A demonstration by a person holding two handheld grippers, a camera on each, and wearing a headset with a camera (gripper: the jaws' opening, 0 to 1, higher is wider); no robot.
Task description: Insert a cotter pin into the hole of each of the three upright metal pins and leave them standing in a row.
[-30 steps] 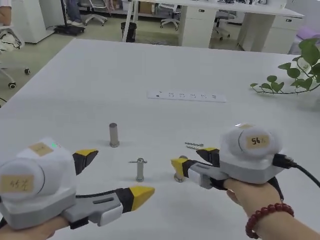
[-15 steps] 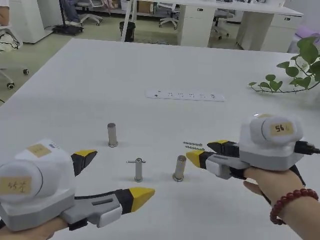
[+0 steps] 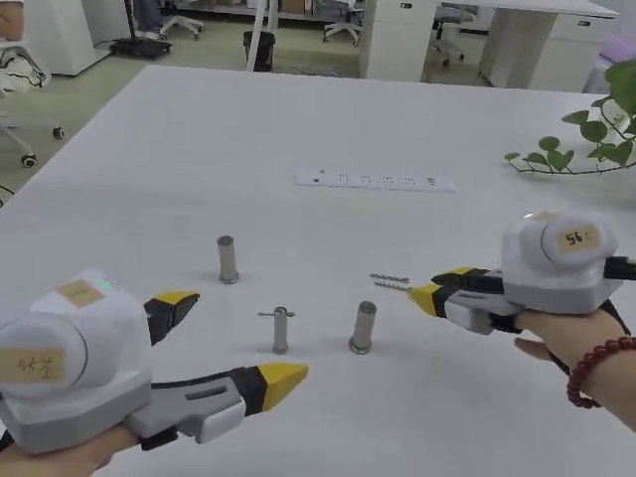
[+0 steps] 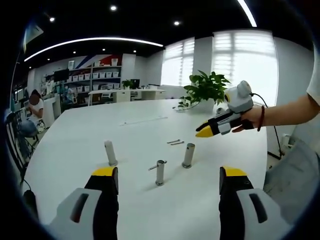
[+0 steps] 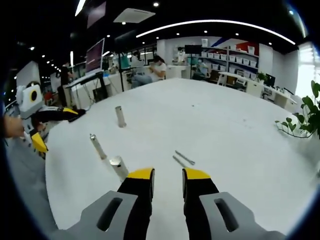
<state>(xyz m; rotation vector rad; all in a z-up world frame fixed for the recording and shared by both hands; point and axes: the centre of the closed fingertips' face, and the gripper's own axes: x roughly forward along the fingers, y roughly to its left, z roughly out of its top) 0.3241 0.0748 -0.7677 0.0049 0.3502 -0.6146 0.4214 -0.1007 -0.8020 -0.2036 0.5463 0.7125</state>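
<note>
Fingers of the left gripper (image 3: 237,336) spread wide and empty, right gripper (image 3: 429,288) narrowly parted on nothing, loose cotter pins (image 3: 390,282) just beyond its tips, three upright metal pins (image 3: 363,327) standing between both grippers, middle pin (image 3: 280,330) already cross-pinned, power strip (image 3: 376,181) and leafy plant (image 3: 586,149) farther back.

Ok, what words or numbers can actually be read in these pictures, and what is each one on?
"56": handwritten on the yellow sticker on the round white housing of the right gripper.
"55", roughly, then an unclear mark: handwritten on the larger yellow sticker on the left gripper.
Smaller yellow sticker on the left gripper: nothing legible.
Long white power strip: markings too small to read.
</note>
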